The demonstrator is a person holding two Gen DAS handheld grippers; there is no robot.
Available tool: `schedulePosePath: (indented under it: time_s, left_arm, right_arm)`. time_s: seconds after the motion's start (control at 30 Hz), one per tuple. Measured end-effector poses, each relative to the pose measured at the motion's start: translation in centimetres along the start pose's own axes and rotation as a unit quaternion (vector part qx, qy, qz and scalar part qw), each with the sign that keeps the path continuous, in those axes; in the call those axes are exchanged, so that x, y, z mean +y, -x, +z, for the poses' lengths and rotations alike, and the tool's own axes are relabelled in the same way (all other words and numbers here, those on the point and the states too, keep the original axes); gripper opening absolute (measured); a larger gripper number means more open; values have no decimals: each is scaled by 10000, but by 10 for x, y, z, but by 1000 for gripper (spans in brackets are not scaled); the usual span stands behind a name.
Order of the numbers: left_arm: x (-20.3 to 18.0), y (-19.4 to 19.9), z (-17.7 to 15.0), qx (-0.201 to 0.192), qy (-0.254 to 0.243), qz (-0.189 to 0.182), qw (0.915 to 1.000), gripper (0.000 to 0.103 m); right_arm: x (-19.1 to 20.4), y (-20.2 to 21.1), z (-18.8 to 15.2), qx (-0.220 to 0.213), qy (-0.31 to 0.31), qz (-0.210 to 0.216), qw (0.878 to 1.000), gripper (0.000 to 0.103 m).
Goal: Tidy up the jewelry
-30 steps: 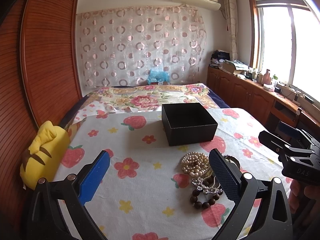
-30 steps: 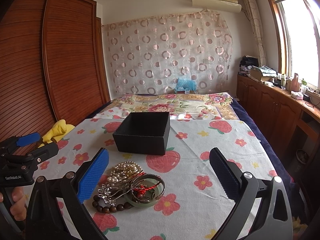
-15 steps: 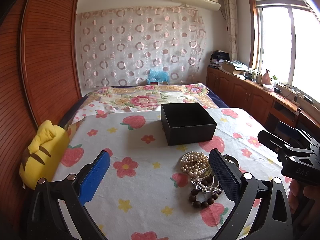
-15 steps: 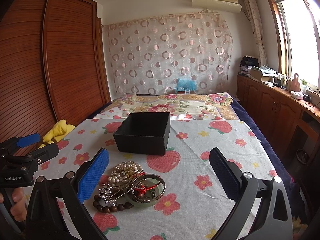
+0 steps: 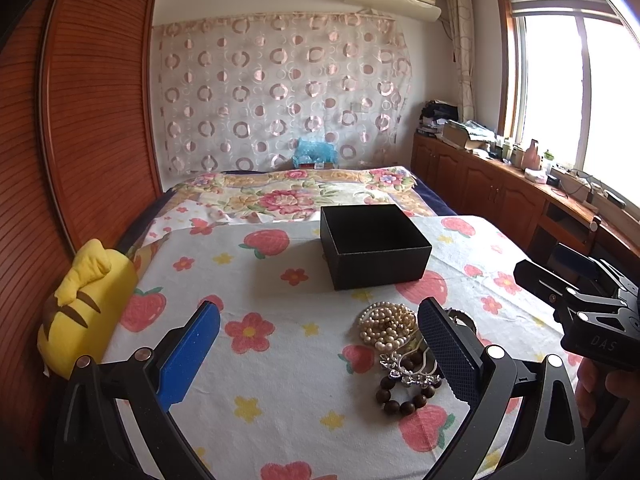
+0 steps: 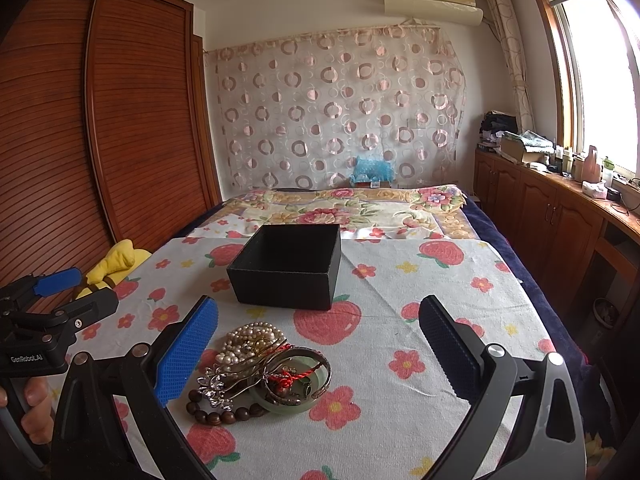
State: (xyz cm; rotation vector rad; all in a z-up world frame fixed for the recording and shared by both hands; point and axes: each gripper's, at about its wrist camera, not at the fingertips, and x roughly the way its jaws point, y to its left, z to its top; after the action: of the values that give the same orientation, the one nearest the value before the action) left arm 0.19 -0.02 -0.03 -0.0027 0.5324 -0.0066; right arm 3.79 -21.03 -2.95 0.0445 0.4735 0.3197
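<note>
An open black box [image 5: 374, 246] [image 6: 289, 266] stands on the flowered cloth. In front of it lies a jewelry pile: a pearl strand [image 5: 385, 324] [image 6: 252, 338], a dark wooden bead bracelet [image 5: 402, 398] [image 6: 216, 414], a silver crystal piece [image 6: 216, 384], a metal bangle [image 6: 302, 376] and a green jade bangle [image 6: 280, 404] with red cord. My left gripper [image 5: 320, 344] is open and empty, the pile by its right finger. My right gripper [image 6: 318, 344] is open and empty, the pile by its left finger. Each gripper shows in the other's view, the right [image 5: 580, 312] and the left [image 6: 44, 312].
A yellow plush toy [image 5: 84, 312] lies at the cloth's left edge against a wooden wardrobe [image 5: 80, 120]. A floral blanket [image 5: 304, 196] lies behind the box. Wooden cabinets [image 6: 560, 216] with clutter run along the right under the window.
The left wrist view has shifted slightly; the box and pile sit a little further left in it. Both grippers stay open and empty. Nothing on the cloth has moved.
</note>
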Motion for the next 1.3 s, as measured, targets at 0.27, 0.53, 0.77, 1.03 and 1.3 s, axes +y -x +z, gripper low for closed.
schedulePosePath:
  time_s: [0.27,0.53,0.77,1.03,1.3]
  left_arm:
    - [-1,-2,0,0,-2,1,10000,95]
    - [-1,-4,0,24,-6,-16,10000,95]
    - [-14,-17,-4,307,-89,-91,9994,95]
    - [-20,-35,-18,682,-126,-298,9971,95]
    - [-32,-58,-36,1097,-290,-706,9910,95]
  right_arm:
    - [-1,0,0,-2,1,3,10000,101]
    - [-3,0,-2,-2,-4,7,10000,101]
    - [-2,-3,0,164,8,-4,9999,101]
    - [-18,-6,-22,378,75,-34,9993,101]
    - [-31,-11,-38,591,40,-21,9982,100]
